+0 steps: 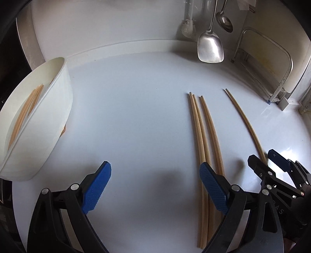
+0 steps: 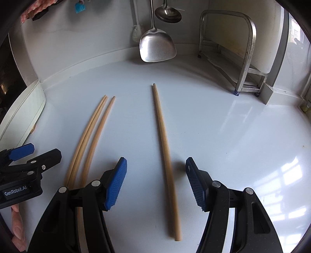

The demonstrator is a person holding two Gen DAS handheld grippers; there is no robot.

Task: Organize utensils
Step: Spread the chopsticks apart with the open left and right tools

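Observation:
Three wooden chopsticks lie side by side on the white counter; they also show in the right wrist view. A fourth, single chopstick lies to their right and shows in the left wrist view. My right gripper is open, its jaws on either side of the single chopstick's near half. My left gripper is open and empty, left of the three chopsticks, its right finger over them. A white box at the left holds several chopsticks.
A steel spatula, a ladle and a dish brush hang at the back wall. A steel rack stands at the back right. The white box's edge shows at the left.

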